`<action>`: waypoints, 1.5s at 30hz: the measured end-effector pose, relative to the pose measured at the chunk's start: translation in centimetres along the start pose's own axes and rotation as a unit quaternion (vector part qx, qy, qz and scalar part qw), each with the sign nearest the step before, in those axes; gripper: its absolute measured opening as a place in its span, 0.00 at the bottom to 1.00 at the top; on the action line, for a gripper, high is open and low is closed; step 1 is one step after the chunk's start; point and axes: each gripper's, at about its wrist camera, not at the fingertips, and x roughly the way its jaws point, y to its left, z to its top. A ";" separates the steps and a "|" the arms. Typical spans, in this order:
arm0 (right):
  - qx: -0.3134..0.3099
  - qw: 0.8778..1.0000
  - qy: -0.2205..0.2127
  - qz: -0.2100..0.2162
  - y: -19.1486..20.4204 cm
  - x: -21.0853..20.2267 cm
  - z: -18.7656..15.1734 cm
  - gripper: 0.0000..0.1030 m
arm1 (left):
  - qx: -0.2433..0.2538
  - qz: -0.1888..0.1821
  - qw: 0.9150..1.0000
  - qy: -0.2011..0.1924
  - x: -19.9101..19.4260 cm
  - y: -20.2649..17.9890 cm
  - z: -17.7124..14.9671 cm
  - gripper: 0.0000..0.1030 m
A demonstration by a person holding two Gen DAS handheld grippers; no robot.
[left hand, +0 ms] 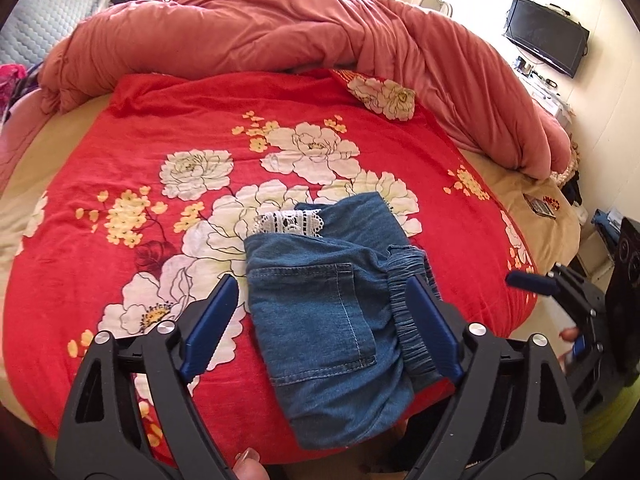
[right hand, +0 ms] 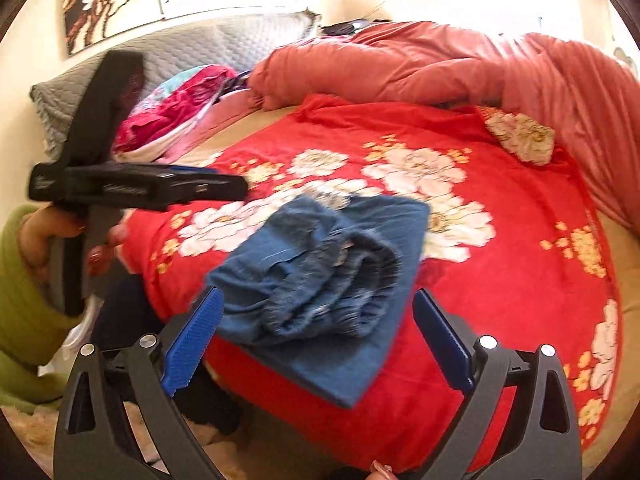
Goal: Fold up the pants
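Observation:
Blue denim pants (left hand: 328, 320) lie folded in a compact bundle on the red floral blanket (left hand: 200, 128) near the bed's front edge, with a back pocket up, the elastic waistband at the right and a white lace trim (left hand: 290, 222) at the far end. My left gripper (left hand: 322, 304) is open just above the bundle, its blue pads either side of it. My right gripper (right hand: 316, 320) is open and empty, hovering in front of the pants (right hand: 320, 272). The left gripper also shows from the side in the right wrist view (right hand: 224, 186), and the right gripper in the left wrist view (left hand: 520, 280).
A bunched salmon duvet (left hand: 260, 28) lines the back and right of the bed. A grey quilted headboard (right hand: 224, 44) and pink clothes (right hand: 176, 112) lie at the left. A TV (left hand: 546, 34) hangs on the right wall. A small packet (left hand: 540, 206) lies on the tan sheet.

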 end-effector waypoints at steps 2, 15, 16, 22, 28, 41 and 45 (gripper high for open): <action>0.003 1.000 -0.005 -0.016 -0.6 -0.2 0.3 0.94 | -0.001 0.002 1.000 -0.003 -0.3 0.0 0.0 0.80; 0.047 0.994 -0.022 -0.098 -4.2 -0.6 1.1 0.95 | -0.034 0.024 0.999 -0.009 -1.3 2.2 -1.6 0.87; 0.051 0.993 -0.022 -0.102 -4.4 -0.6 1.0 0.95 | -0.040 0.025 0.999 -0.009 -1.6 2.6 -1.8 0.88; 0.074 0.991 -0.009 -0.111 -5.5 -0.3 0.0 0.95 | -0.061 0.030 0.998 0.002 -1.3 3.9 -3.0 0.88; 0.076 0.991 0.010 -0.109 -5.3 0.6 -0.5 0.95 | -0.073 0.024 0.997 0.019 0.0 4.2 -3.6 0.88; 0.082 0.991 0.065 -0.087 -6.4 5.3 -0.4 0.95 | -0.107 -0.009 0.992 0.069 5.2 4.2 -4.9 0.88; 0.083 0.991 0.079 -0.075 -6.9 6.8 -0.3 0.94 | -0.106 -0.007 0.991 0.078 6.5 4.0 -5.1 0.88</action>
